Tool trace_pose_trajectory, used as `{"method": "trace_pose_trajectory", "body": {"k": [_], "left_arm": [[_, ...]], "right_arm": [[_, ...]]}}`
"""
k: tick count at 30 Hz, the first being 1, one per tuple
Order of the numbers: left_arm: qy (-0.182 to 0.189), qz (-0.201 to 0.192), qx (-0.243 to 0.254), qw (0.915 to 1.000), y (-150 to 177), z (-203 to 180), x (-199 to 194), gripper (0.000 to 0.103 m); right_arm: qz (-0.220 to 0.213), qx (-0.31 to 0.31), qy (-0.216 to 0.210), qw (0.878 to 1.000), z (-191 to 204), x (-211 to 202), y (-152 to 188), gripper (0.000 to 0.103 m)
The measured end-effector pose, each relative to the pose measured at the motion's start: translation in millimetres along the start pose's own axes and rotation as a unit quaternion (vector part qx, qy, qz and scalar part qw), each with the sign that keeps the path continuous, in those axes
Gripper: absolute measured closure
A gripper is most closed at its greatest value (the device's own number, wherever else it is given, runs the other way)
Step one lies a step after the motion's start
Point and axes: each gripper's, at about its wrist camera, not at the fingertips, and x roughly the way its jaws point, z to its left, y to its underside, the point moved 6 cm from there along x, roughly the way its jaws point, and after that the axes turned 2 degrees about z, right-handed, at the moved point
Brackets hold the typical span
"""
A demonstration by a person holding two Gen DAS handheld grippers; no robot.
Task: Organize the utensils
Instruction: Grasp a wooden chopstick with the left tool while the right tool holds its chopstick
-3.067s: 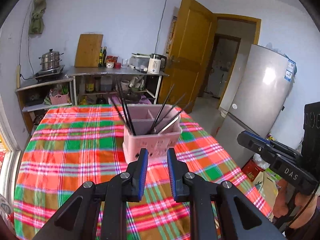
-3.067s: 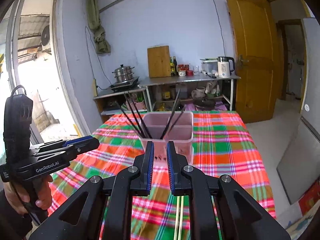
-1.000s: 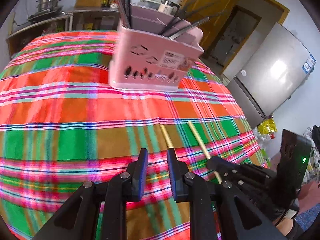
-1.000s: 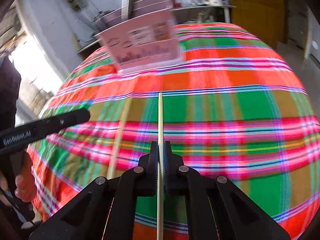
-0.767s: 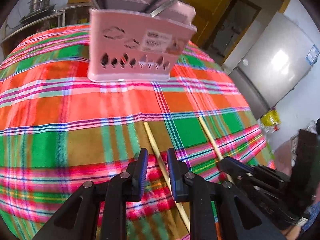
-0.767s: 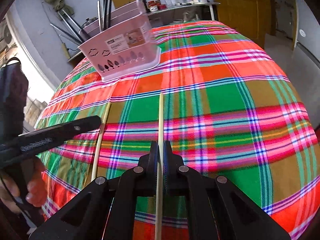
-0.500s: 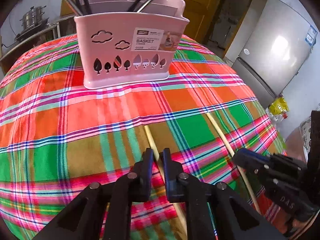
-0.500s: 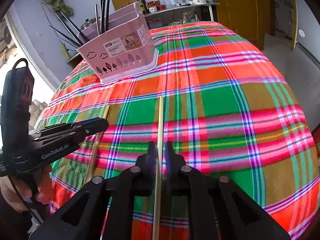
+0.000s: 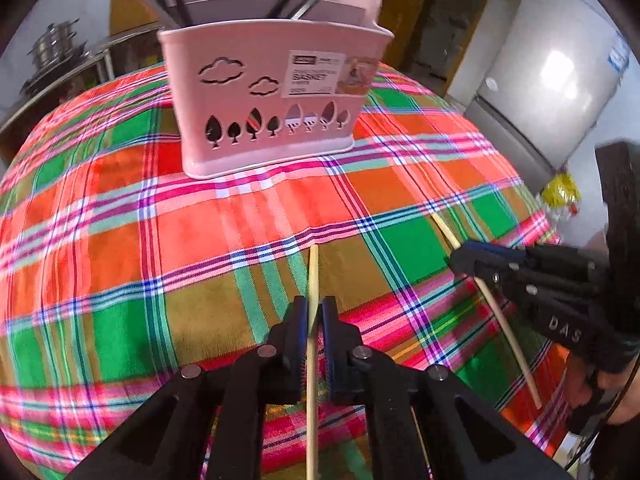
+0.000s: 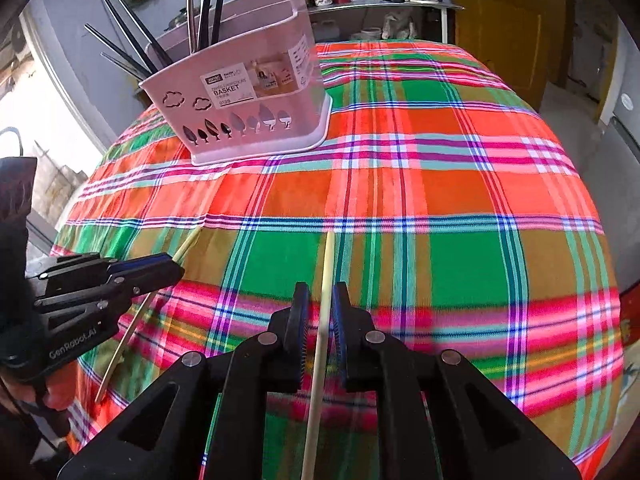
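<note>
While bare tablecloth (image 10: 440, 184) separates both chopsticks from the pink basket (image 10: 256, 92) holding dark utensils (image 10: 132, 40), the left gripper (image 9: 314, 316) clamps one chopstick (image 9: 313, 276); the right gripper (image 10: 320, 304) stands slightly parted around the other chopstick (image 10: 326, 276).

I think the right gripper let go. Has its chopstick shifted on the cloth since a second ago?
Cannot tell. The chopstick ends at the blue-white stripe as before, between the right gripper pads, now slightly apart.

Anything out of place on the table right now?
Yes: two light wooden chopsticks lie loose on the plaid tablecloth instead of standing in the pink basket with the dark ones. The left claw is shut on one chopstick; the other chopstick sits between the right claw's parted fingers.
</note>
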Motion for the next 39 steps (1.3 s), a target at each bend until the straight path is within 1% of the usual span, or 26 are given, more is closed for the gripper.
{"method": "trace_pose_trajectory", "body": {"k": [2, 5, 9, 15, 17, 19, 24, 25, 30, 33, 39], "left_arm": [[-0.003, 0.009, 0.018, 0.9998, -2, -2, 1, 0.096], [-0.006, 0.017, 0.030, 0.9994, -5, -3, 3, 0.096], [-0.010, 0.016, 0.037, 0.9991, -5, -6, 3, 0.096], [-0.003, 0.015, 0.034, 0.9993, -5, -6, 3, 0.096], [-0.003, 0.013, 0.032, 0.9994, -6, -5, 4, 0.096], [0.000, 0.014, 0.027, 0.9995, -7, -3, 4, 0.097], [-0.001, 0.019, 0.029, 0.9994, -11, -3, 5, 0.098], [0.001, 0.019, 0.025, 0.9995, -11, -3, 4, 0.098], [0.015, -0.014, 0.009, 0.9998, -22, 0, -21, 0.098], [0.017, -0.040, 0.011, 0.9990, -31, 0, -44, 0.098], [0.037, -0.087, 0.003, 0.9955, -50, 6, -89, 0.098]], "right_arm": [[0.009, -0.002, 0.000, 1.000, 0, 2, -3, 0.091], [0.020, -0.007, 0.003, 1.000, 1, 4, -6, 0.091], [0.032, -0.017, 0.001, 0.999, 4, 8, -10, 0.091], [0.061, -0.033, -0.002, 0.998, 6, 14, -19, 0.091], [0.061, -0.032, -0.005, 0.998, 6, 16, -21, 0.093], [0.060, -0.028, -0.003, 0.998, 5, 16, -22, 0.097], [0.055, -0.021, -0.010, 0.998, 5, 12, -22, 0.098], [0.049, -0.020, -0.014, 0.999, 6, 9, -23, 0.098], [0.016, -0.027, -0.022, 0.999, 16, -12, -32, 0.098], [-0.004, -0.030, -0.025, 0.999, 21, -27, -39, 0.098], [-0.057, -0.030, -0.036, 0.997, 31, -65, -60, 0.098]]}}
